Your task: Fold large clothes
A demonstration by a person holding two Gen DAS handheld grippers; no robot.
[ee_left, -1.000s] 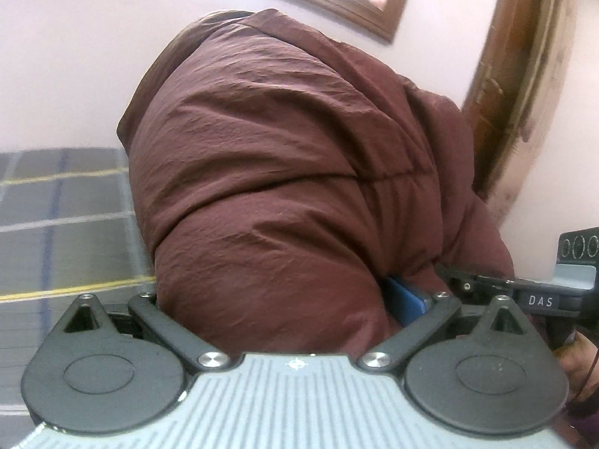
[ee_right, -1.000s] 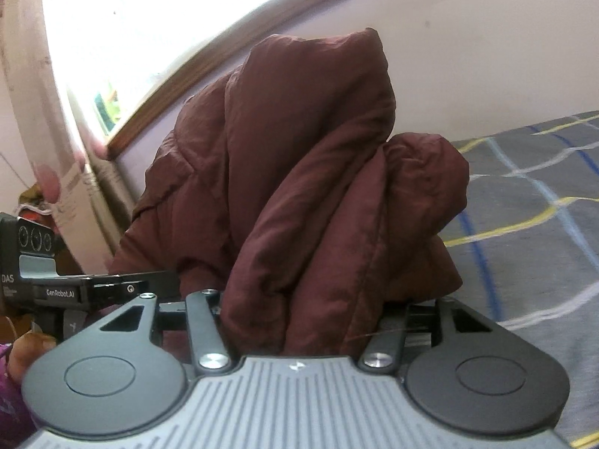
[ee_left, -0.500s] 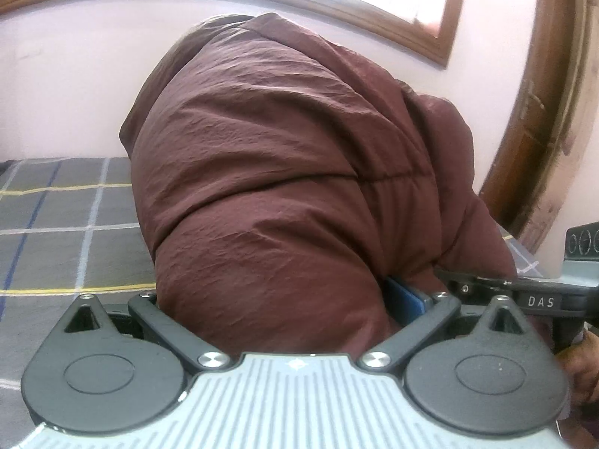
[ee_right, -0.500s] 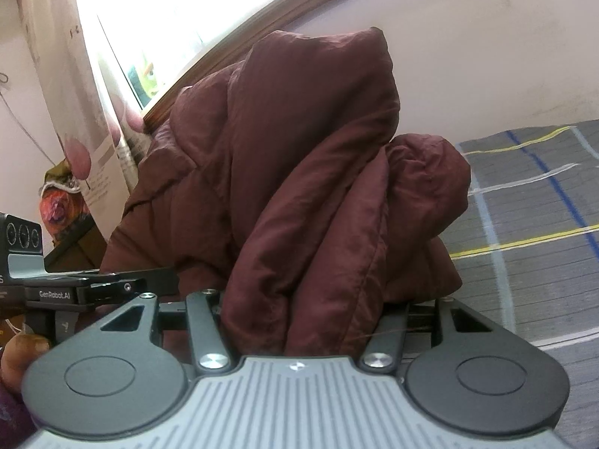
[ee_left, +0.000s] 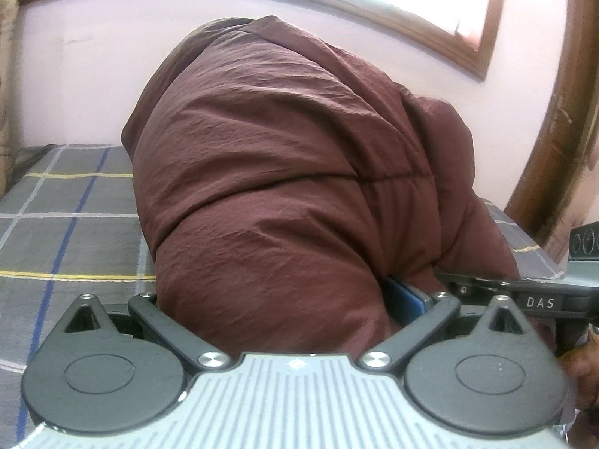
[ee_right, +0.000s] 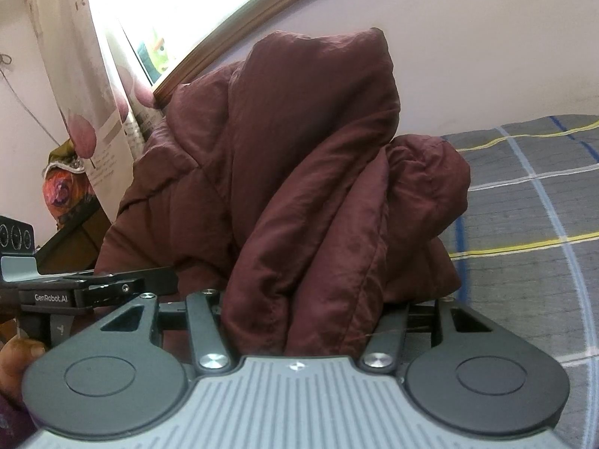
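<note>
Both cameras have swung since a second ago: more of the window frame now shows behind the garment in the left wrist view, and more of the curtain in the right wrist view, while the grip on the cloth looks unchanged. One garment is in play, a single maroon padded jacket, and two grippers hold it. The left gripper points forward and slightly up, its jaws clamped on a thick bunch of the jacket, with a blue pad showing at the right jaw. The right gripper sits just beside it at about the same height, its jaws clamped on several gathered folds of the jacket. Each gripper shows at the edge of the other's view. Held up above the bed, which wears a grey checked sheet, the jacket bulges in puffy, wrinkled quilted panels, and one rounded fold sags to the right in the right wrist view.
</note>
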